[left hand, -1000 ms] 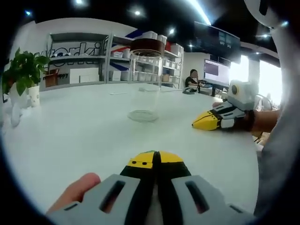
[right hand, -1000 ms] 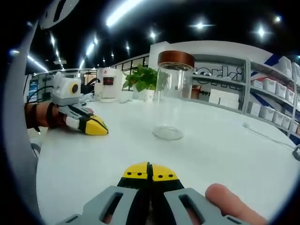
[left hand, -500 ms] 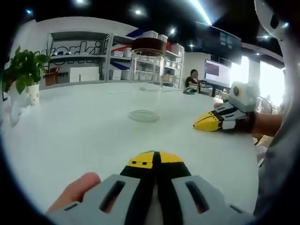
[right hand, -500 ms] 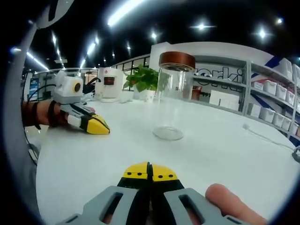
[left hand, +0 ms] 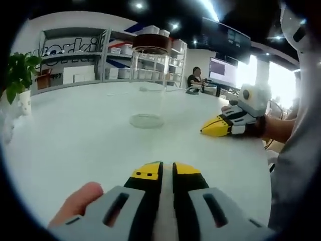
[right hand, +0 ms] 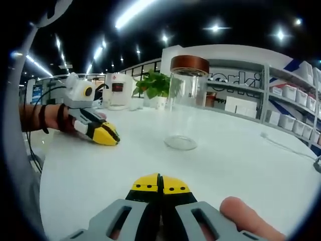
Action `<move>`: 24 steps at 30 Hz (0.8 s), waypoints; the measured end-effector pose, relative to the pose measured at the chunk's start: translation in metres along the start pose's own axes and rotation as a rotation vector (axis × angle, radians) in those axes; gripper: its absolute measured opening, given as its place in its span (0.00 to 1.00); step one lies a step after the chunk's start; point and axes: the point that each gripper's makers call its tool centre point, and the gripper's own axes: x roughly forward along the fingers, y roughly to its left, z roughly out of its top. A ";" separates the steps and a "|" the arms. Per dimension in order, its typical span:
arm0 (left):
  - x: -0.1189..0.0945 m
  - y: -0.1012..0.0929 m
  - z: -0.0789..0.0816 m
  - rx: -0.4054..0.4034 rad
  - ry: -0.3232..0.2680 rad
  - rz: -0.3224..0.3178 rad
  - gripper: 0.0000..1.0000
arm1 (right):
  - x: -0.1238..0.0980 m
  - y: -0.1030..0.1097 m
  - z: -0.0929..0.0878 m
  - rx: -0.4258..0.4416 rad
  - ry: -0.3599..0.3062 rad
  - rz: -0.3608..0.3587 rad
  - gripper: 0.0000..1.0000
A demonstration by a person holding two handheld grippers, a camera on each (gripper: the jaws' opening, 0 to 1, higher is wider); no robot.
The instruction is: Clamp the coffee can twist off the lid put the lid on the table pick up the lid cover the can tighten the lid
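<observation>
Hard to make out: the clear glass wall of the coffee can (right hand: 182, 108) is nearly vanishing against the shelving (right hand: 281, 95) behind; its contents cannot be told.
Lid: the brown lid (right hand: 189, 64) is sitting on top of the can, level.
Can position: it is standing upright on the white worktop (right hand: 241, 160), well ahead of both tongs and between them.
Left tongs (left hand: 167, 172): the yellow tips are showing a narrow gap, holding nothing, hovering low over the worktop; a fingertip (left hand: 77, 201) is resting at the lower left.
Right tongs (right hand: 160, 184): the jaws are pressing together, gripping nothing; a fingertip (right hand: 246, 216) is lying beside them.
Cross-view: the other tongs are lying near the worktop, well apart from the can, with a strapped wrist (right hand: 47, 118) behind.
Background: a potted plant (right hand: 153, 85) is standing beyond the can.
</observation>
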 end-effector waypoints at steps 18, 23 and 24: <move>-0.008 0.059 0.092 0.122 -0.174 -0.022 0.00 | 0.001 0.001 0.002 -0.006 0.002 -0.012 0.00; -0.009 0.079 0.113 0.174 -0.209 0.007 0.00 | 0.001 0.000 0.002 -0.006 0.002 -0.014 0.00; -0.008 0.082 0.115 0.185 -0.211 0.008 0.00 | 0.001 -0.001 0.001 -0.006 0.002 -0.015 0.00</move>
